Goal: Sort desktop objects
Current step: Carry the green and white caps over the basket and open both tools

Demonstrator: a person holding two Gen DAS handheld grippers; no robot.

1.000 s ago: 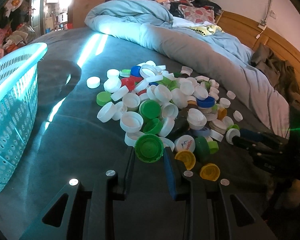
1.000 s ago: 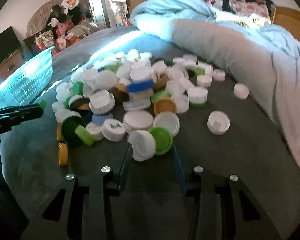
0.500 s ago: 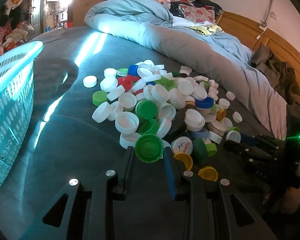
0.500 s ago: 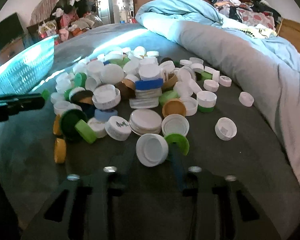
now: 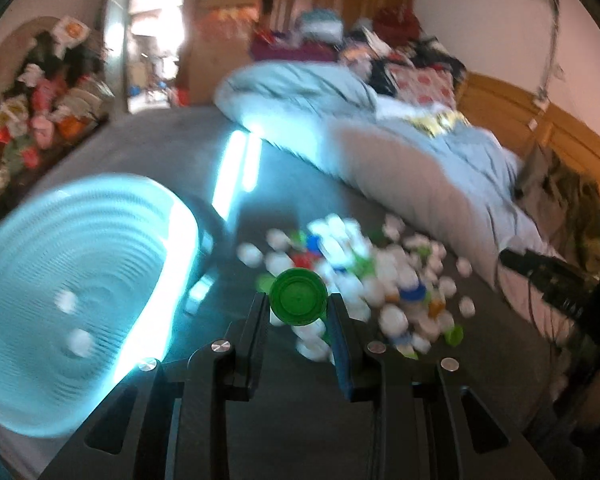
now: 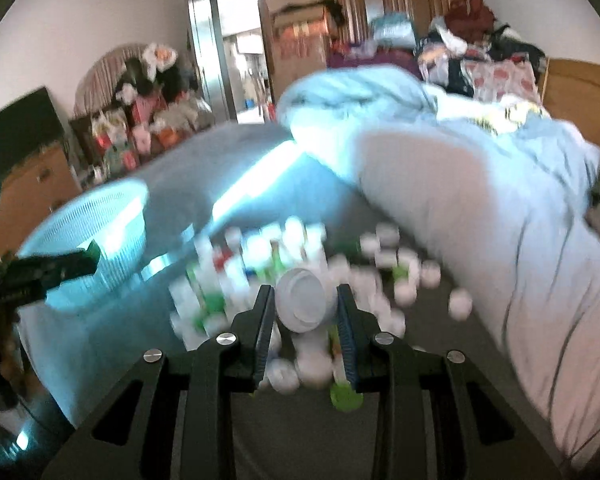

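My left gripper (image 5: 298, 300) is shut on a green bottle cap (image 5: 299, 297), lifted above the pile of bottle caps (image 5: 372, 280) on the grey bed cover. My right gripper (image 6: 305, 300) is shut on a white bottle cap (image 6: 304, 304), also raised over the pile of caps (image 6: 284, 264). The turquoise mesh basket (image 5: 80, 288) lies to the left of the pile with a few white caps inside; in the right wrist view the basket (image 6: 100, 236) sits behind the left gripper (image 6: 56, 270). The right gripper (image 5: 548, 276) shows at the right edge of the left wrist view. Both views are blurred.
A rolled light-blue duvet (image 5: 400, 152) runs along the far right side of the bed. A wooden headboard (image 5: 540, 120) stands behind it, with clothes heaped at the far end. A dark cabinet (image 6: 24, 160) and a shelf of toys stand at the left.
Both grippers rose off the bed, each carrying its cap. The right jaws closed on the white cap, leaving a green one behind. The basket's inside has come into the left view.
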